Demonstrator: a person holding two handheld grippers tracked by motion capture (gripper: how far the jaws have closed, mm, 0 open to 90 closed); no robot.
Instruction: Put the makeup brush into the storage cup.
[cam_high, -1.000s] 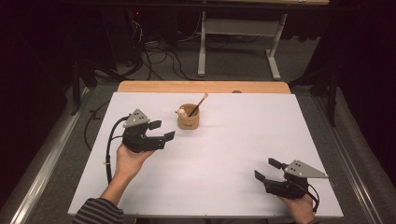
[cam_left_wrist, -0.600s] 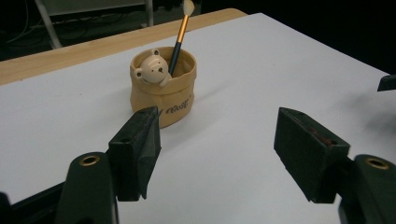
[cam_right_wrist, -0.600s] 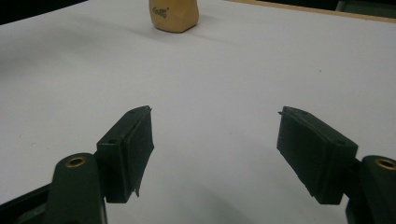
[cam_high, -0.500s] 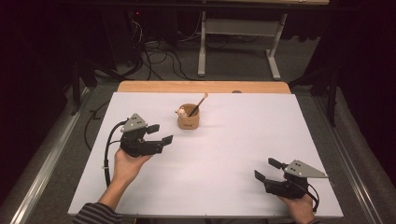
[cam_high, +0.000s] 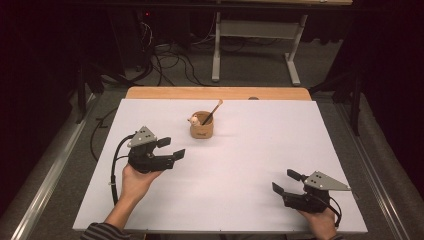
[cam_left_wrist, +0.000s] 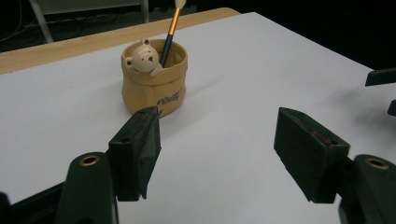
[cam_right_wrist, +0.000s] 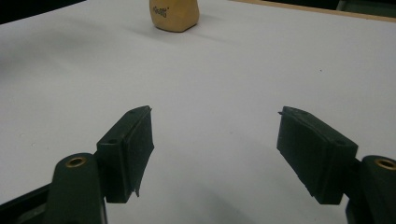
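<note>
A small tan sack-shaped pot (cam_high: 201, 128) with a bear figure on its rim holds a slanted orange-handled brush (cam_high: 214, 111) near the far middle of the white tabletop (cam_high: 240, 170). The left gripper (cam_high: 171, 148) hovers nearby, jaws wide and empty; the right gripper (cam_high: 285, 182), well apart, gapes empty too

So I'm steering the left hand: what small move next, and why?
Probably ease the left gripper forward toward the pot. Its jaws stand open and empty, aimed near the pot, with bare table between; the brush sticks up within.
</note>
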